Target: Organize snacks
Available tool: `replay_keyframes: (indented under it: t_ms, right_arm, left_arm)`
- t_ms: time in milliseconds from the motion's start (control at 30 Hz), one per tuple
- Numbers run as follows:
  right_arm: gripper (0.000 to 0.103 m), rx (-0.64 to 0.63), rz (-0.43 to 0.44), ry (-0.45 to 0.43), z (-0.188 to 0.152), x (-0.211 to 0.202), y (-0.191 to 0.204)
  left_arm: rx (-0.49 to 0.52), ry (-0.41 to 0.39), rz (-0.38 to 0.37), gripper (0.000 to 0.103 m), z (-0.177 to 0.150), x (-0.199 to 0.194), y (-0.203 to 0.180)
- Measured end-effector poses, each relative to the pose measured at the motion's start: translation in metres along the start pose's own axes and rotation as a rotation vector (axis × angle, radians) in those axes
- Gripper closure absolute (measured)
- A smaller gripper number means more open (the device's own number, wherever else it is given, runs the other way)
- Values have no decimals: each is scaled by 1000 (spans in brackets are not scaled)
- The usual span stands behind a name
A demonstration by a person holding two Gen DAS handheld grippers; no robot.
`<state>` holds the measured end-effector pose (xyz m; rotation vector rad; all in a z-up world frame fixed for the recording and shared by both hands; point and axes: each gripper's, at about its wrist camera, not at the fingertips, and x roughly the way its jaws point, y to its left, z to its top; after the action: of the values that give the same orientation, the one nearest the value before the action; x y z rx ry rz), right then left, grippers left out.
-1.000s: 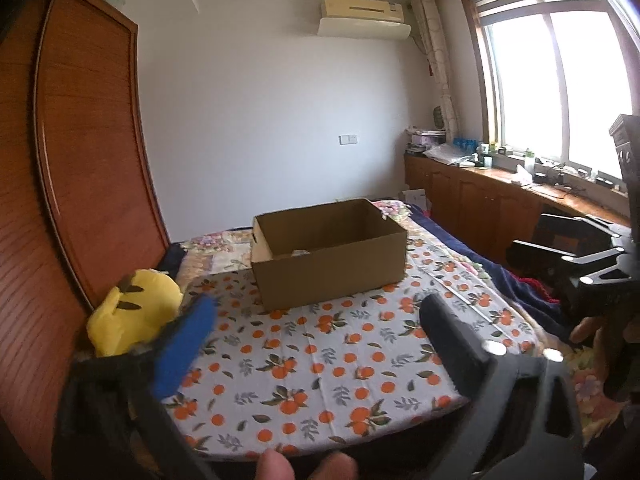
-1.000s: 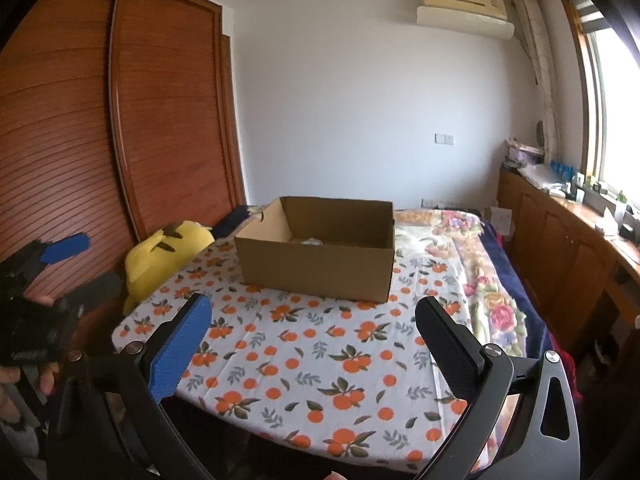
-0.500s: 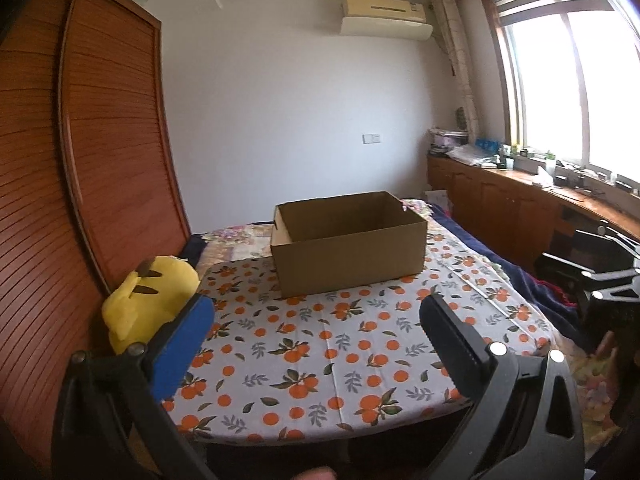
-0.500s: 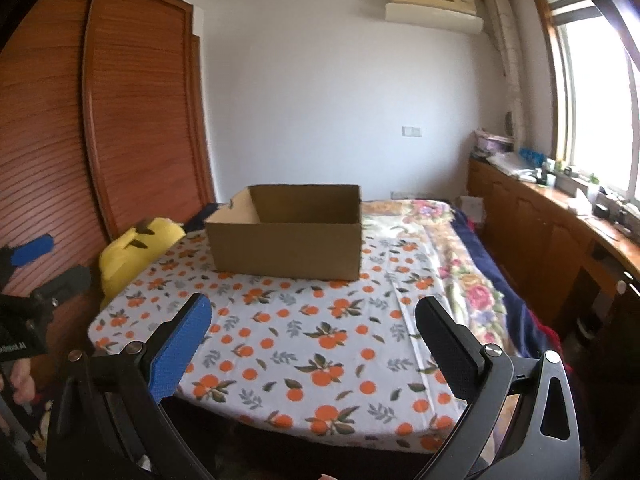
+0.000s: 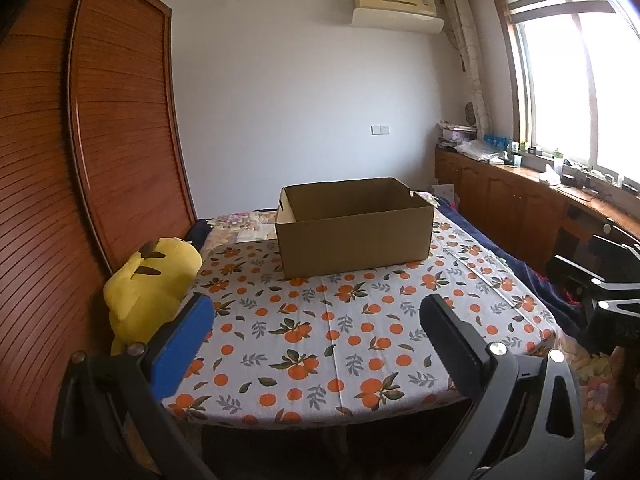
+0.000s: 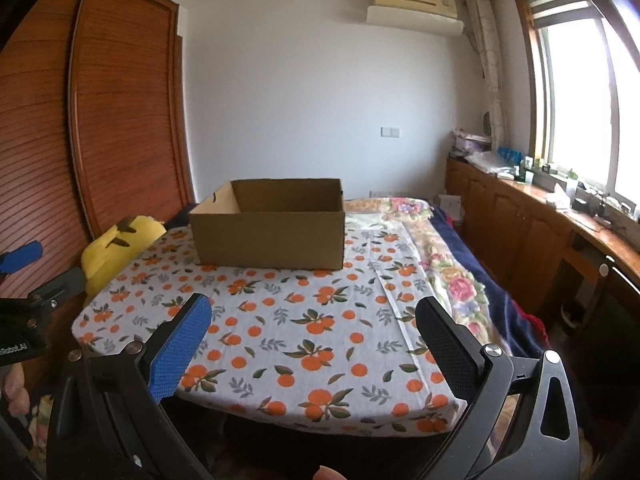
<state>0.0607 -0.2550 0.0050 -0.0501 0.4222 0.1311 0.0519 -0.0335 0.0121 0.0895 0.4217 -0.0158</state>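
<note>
An open brown cardboard box (image 5: 354, 226) stands on a table under an orange-print cloth (image 5: 344, 320); it also shows in the right wrist view (image 6: 269, 224). Its inside is hidden from here, and no snacks are in view. My left gripper (image 5: 316, 328) is open and empty, held before the table's near edge. My right gripper (image 6: 314, 328) is open and empty, also short of the near edge (image 6: 320, 404). The left gripper shows at the left of the right wrist view (image 6: 38, 268).
A yellow plush toy (image 5: 150, 284) leans at the table's left side by a wooden wardrobe (image 5: 80, 160). A floral bedspread (image 6: 448, 276) lies to the right. A wooden counter (image 5: 532, 184) with clutter runs under the window.
Both grippers have pulled back and tilted up, so the box looks farther and its inside is no longer seen. Both stayed open.
</note>
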Motion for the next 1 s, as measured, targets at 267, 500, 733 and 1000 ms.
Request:
replay_keyframes:
  t_ms: [267, 500, 733, 1000]
  right_arm:
    - [0, 8, -14, -3, 0, -1, -2]
    - [0, 10, -21, -1, 0, 1, -3]
    - [0, 8, -25, -4, 0, 0, -3]
    - [0, 9, -29, -4, 0, 1, -3]
  left_arm:
    - [-2, 0, 12, 0, -2, -2, 4]
    - [-2, -3, 20, 0, -3, -2, 7]
    - [-3, -6, 25, 0, -3, -4, 8]
    - [-3, -8, 26, 0, -3, -4, 9]
